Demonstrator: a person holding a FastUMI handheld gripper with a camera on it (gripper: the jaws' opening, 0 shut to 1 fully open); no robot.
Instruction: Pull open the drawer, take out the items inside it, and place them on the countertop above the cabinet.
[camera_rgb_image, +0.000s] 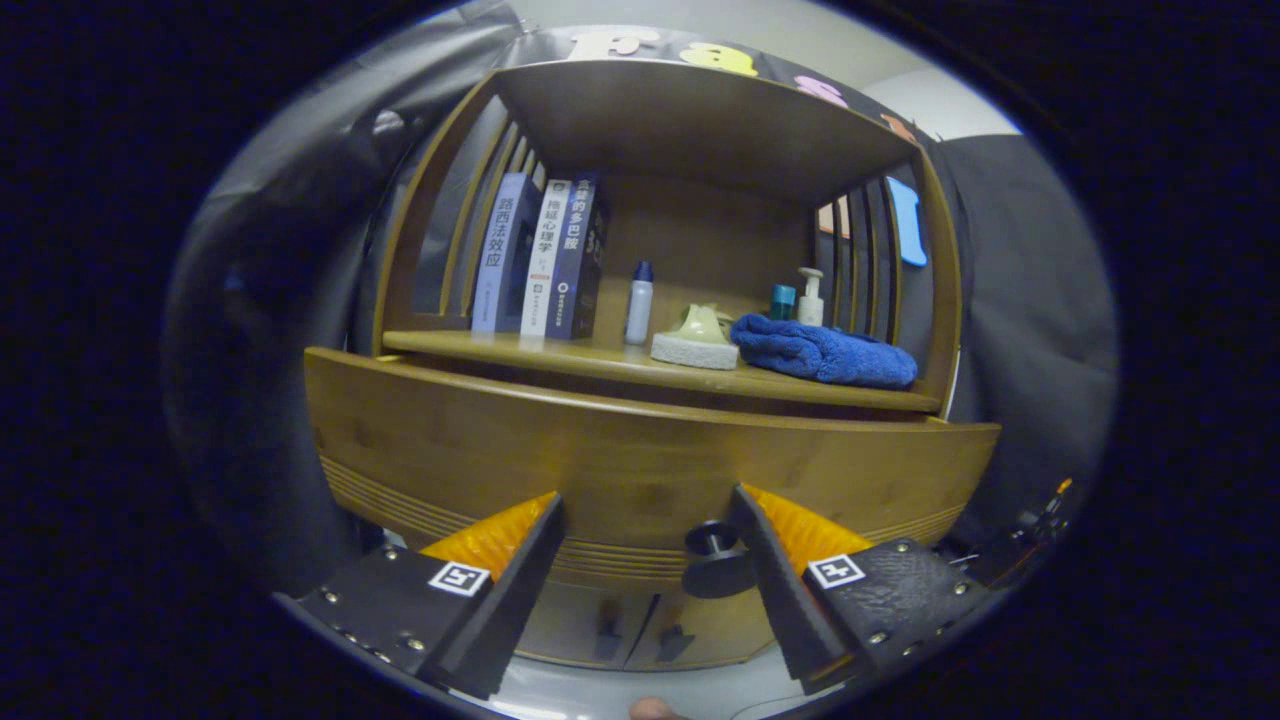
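Gripper (645, 535) fingers spread wide before the drawer (640, 470) front, its knob (715, 560) just inside the right finger; beyond on the countertop (560, 352), books (540, 260), bottle (639, 303), sponge (695, 350), blue towel (825, 352)

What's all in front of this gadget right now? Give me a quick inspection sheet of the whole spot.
Surface: wooden countertop above the drawer, already carrying things.
Job's things: drawer front shut; its dark knob sits between the fingers, close to the right one.
Clutter: three books, small bottle, sponge, blue towel, pump bottle.
Grippers: gripper open, fingers spread just before the drawer front, gripping nothing.
Cables: nothing seen.
Surroundings: black cloth wall behind the cabinet.
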